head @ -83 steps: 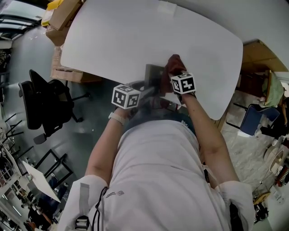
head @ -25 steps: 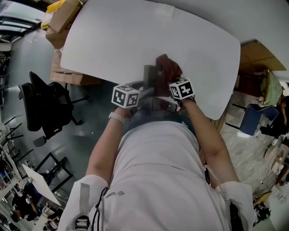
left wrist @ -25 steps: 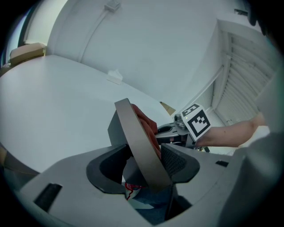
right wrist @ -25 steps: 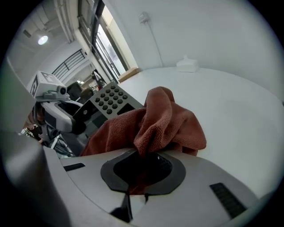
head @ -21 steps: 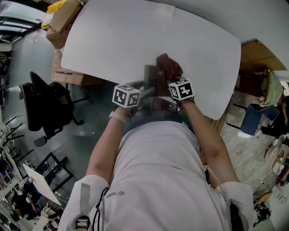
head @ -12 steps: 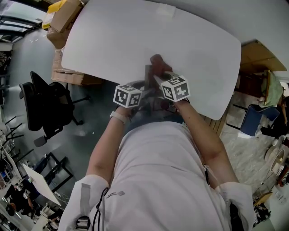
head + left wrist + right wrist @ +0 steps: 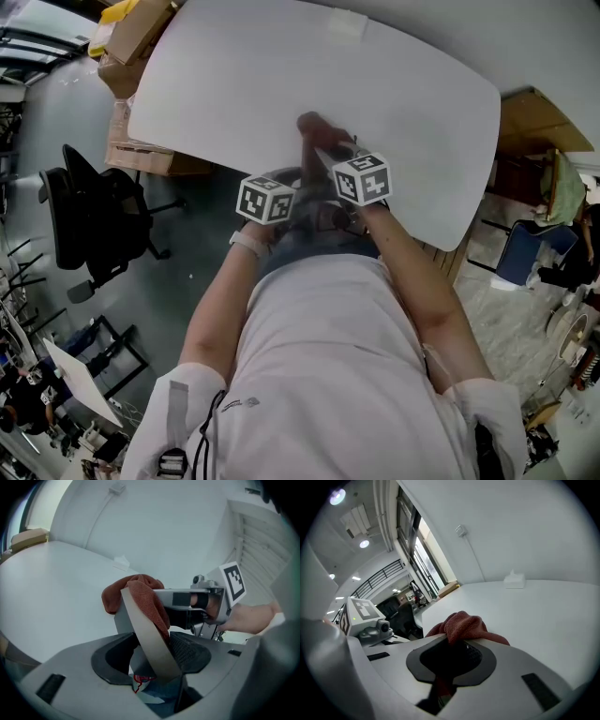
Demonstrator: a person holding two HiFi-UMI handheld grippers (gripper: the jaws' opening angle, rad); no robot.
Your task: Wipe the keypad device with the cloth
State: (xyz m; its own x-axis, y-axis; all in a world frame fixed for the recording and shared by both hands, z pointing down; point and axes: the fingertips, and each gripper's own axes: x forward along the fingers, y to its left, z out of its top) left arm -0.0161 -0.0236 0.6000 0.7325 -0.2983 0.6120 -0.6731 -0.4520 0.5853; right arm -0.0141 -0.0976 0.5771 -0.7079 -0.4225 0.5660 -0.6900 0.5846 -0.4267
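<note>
The wiping itself looks to be the step in hand; the left gripper (image 7: 151, 662) has its fingers closed tight on the lower end of the keypad device (image 7: 142, 626), a flat grey slab that it holds tilted, its top leaning away to the left, at the near edge of the white desk (image 7: 234, 84); the right gripper (image 7: 452, 657) has its fingers shut on a bunch of the rust-red cloth (image 7: 462, 623), and that cloth lies over the top end of the slab, touching it. By my reading the next move calls for the right gripper to draw the cloth down along the face while the left keeps the slab from twisting, with light pressure so the device is not levered out of its hold. The left gripper view alone shows cloth and slab in contact and the right gripper reaching in from the side; the right gripper view shows only the wad of cloth and the bare desk beyond, the device being hidden behind it; the head view places both grippers close together before the person's body, with the cloth (image 7: 312, 123) just over the desk edge, but is too small to show any keys.
</note>
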